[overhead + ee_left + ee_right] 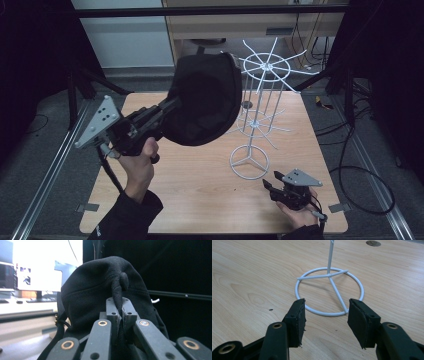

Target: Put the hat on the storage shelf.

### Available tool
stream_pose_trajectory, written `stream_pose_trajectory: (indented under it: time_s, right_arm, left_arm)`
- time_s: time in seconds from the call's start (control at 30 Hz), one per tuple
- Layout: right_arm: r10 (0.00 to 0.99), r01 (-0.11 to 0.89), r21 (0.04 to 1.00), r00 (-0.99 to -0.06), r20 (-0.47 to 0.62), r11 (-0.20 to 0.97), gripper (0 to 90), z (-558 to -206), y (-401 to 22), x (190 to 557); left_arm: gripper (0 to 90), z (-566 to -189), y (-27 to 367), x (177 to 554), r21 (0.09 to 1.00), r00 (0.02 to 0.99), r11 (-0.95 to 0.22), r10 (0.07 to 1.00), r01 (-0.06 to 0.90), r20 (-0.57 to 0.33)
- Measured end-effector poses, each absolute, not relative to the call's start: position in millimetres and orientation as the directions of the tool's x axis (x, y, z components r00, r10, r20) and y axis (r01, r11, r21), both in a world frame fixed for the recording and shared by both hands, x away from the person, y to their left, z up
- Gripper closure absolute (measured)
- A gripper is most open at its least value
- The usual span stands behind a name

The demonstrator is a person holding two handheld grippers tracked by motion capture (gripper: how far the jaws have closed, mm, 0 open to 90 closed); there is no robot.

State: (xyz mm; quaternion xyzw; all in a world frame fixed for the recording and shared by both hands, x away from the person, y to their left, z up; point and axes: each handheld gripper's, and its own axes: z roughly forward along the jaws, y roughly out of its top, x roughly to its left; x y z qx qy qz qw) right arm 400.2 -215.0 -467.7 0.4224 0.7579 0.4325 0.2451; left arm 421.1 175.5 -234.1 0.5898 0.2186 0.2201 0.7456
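— Black cloth, that cap (205, 100), and we are pinching it by a fold of its fabric in the left gripper (122, 315), whose jaws are clamped tight on it. We are holding it up in the air, well above the wooden table (200, 185), just beside the upper ring of the white wire stand (260, 100).

— And the right gripper (326, 315)?

— We are keeping it low on the table with its jaws spread and nothing between them, facing the round foot of the stand (329, 291) from close by. We are judging that it is waiting there to steady the foot.

— So how are we doing this well?

— We are aiming to hang the cap on one of the upper spokes (295, 71), as far as we can judge. The stand looks light and thin, so a sideways push from the cap could tip it. We are thinking the right jaws should be closing on the foot ring, or pressing it down, before the cap arrives.

— And the cap itself?

— We are gripping a small fold, so the cap is sagging below it. We should be bringing the hollow side over a spoke tip from above, then lowering, and letting go only once the cloth is resting on the wire.
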Motion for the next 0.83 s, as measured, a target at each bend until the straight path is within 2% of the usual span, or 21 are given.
stream_pose_trajectory:
  time_s: [0.27,0.43,0.53,0.7,0.77,0.83]
  right_arm:
    - [0.851,0.425,0.862,-0.525,-0.014,0.277,47.6,-468,-215,401]
    - [0.851,0.431,0.86,-0.525,-0.007,0.273,47.2,-469,-214,401]
    - [0.851,0.433,0.859,-0.526,-0.005,0.272,47.0,-469,-214,401]
    - [0.853,0.433,0.859,-0.522,-0.007,0.272,46.8,-469,-214,400]
    - [0.854,0.429,0.861,-0.52,-0.012,0.273,46.4,-469,-215,401]
    - [0.856,0.431,0.862,-0.516,-0.008,0.267,45.3,-470,-216,401]
  left_arm:
    - [85.0,-265,168,432,0.985,0.812,0.172,0.573,0.013,-0.111]
    - [80.6,-279,170,436,0.991,0.802,0.12,0.586,0.051,-0.112]
    - [74.5,-286,169,438,0.994,0.793,0.079,0.6,0.075,-0.107]
    - [52.3,-299,175,434,0.997,0.793,0.015,0.605,0.08,-0.073]
    - [43.1,-313,186,426,0.996,0.769,-0.035,0.638,0.079,-0.039]
    - [39.3,-320,192,423,0.995,0.76,-0.051,0.649,0.088,-0.034]
